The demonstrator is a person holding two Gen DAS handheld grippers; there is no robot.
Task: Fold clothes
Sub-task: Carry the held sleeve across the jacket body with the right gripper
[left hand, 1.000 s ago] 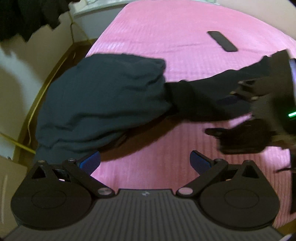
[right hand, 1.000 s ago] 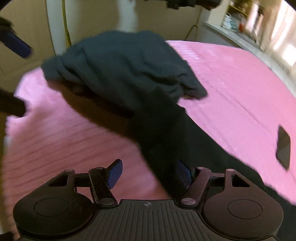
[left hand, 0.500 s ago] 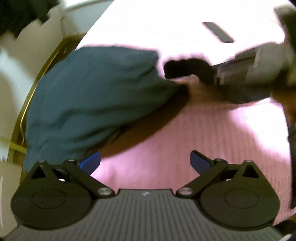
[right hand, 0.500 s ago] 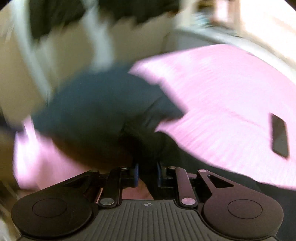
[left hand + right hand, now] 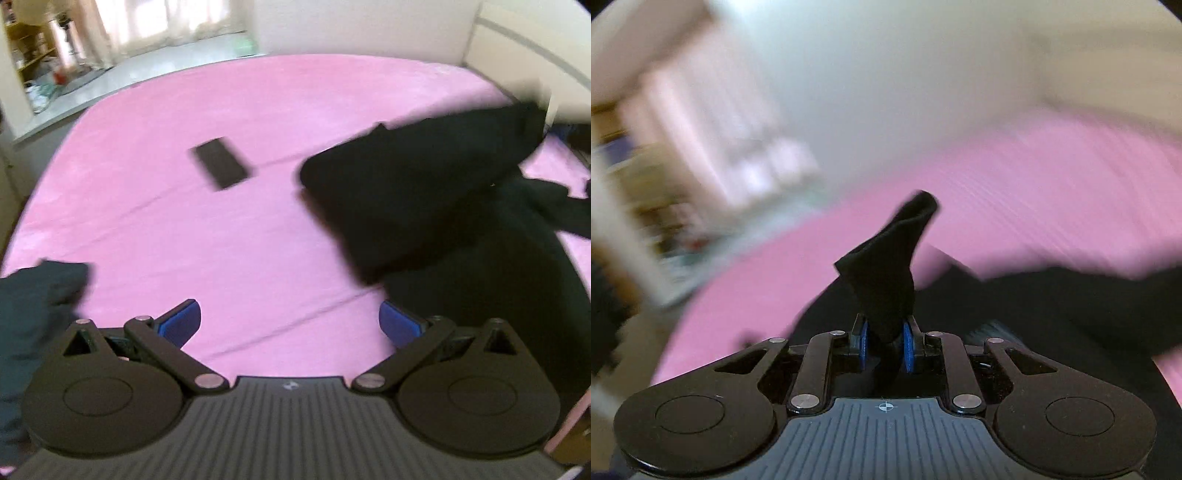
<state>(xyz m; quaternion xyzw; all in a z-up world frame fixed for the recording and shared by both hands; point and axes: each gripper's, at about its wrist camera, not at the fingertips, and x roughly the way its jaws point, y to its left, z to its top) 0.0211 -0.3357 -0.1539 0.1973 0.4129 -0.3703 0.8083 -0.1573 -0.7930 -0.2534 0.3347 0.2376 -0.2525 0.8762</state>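
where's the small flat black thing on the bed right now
In the left wrist view, the flat black object lies alone on the pink bedspread, upper left of centre, left of the lifted black garment.

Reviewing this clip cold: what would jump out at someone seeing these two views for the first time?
The pink bedspread fills both views. Next comes the black garment, lifted at the right of the left wrist view, with a fold of it pinched in the shut right gripper. A small dark flat device, too blurred to identify, lies alone mid-bed, while the left gripper hangs open over the sheet, a second dark garment at its left.
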